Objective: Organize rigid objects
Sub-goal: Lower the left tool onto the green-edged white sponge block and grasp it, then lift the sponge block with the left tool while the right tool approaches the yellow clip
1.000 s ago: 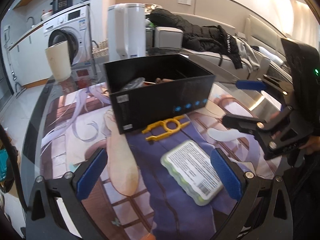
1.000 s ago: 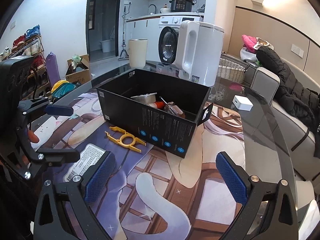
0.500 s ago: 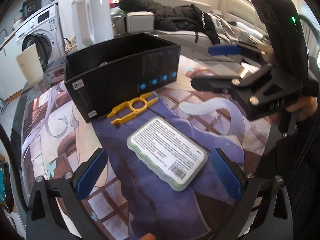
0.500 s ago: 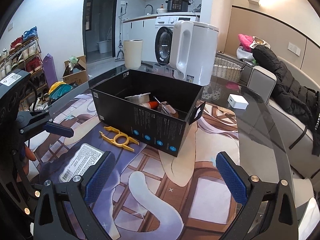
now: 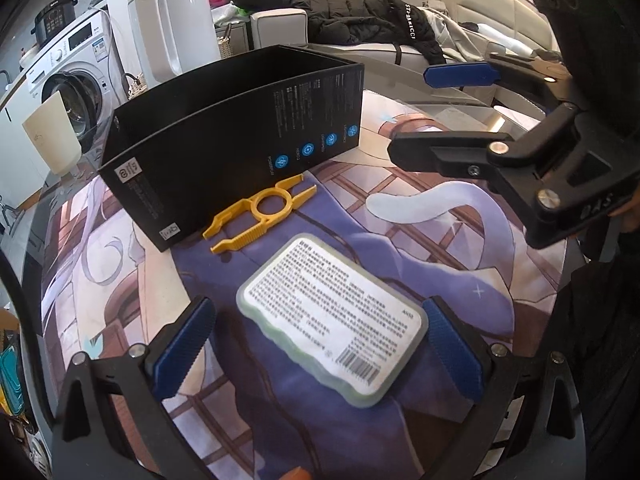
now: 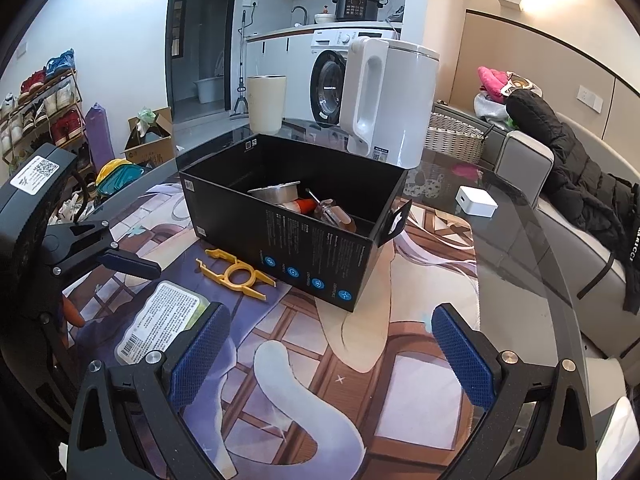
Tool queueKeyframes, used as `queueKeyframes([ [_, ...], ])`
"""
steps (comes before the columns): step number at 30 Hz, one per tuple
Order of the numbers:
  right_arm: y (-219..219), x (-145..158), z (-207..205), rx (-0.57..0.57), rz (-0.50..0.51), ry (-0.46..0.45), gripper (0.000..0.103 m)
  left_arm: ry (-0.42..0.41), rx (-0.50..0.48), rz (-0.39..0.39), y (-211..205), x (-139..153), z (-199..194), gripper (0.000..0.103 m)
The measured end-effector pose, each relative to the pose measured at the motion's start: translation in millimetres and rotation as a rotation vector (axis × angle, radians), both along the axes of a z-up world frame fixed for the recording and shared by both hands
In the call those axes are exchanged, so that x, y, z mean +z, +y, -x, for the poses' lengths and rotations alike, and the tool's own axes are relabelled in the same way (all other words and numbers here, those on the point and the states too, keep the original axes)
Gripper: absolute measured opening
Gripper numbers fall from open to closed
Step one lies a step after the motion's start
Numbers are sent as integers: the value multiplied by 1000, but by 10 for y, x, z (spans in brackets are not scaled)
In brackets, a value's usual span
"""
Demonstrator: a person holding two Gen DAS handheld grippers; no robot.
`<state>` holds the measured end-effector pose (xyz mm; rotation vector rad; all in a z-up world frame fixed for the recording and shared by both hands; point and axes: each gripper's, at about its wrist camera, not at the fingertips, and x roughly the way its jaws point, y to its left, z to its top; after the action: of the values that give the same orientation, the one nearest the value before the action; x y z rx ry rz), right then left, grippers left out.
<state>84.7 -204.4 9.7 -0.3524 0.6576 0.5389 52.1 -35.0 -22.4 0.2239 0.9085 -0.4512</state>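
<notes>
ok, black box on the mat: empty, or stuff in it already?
Not empty. The right wrist view shows the open-topped black box holding a metal tin, a red-tipped item and a clear amber piece.

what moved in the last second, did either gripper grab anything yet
The left gripper has come down toward the labelled green case, which now lies between its open jaws, not gripped. The right gripper is open and empty as before. The yellow plastic tool and black box stayed put.
</notes>
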Motion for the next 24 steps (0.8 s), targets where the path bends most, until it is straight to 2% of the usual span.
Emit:
queueKeyframes([
  [7, -8, -15, -50, -2, 2, 3, 102, 24, 10, 22, 28, -19, -68, 103],
  [10, -3, -14, -63, -2, 3, 4, 102, 7, 8, 29, 49, -1, -53, 92],
  [11, -3, -13, -64, -1, 3, 5, 102, 5, 9, 27, 45, 0, -44, 91],
  [17, 14, -47, -64, 1, 10, 10, 102, -8, 27, 32, 121, -1, 8, 91],
  [24, 79, -91, -60, -8, -6, 52, 102, -64, 97, 81, 339, 139, 44, 91],
])
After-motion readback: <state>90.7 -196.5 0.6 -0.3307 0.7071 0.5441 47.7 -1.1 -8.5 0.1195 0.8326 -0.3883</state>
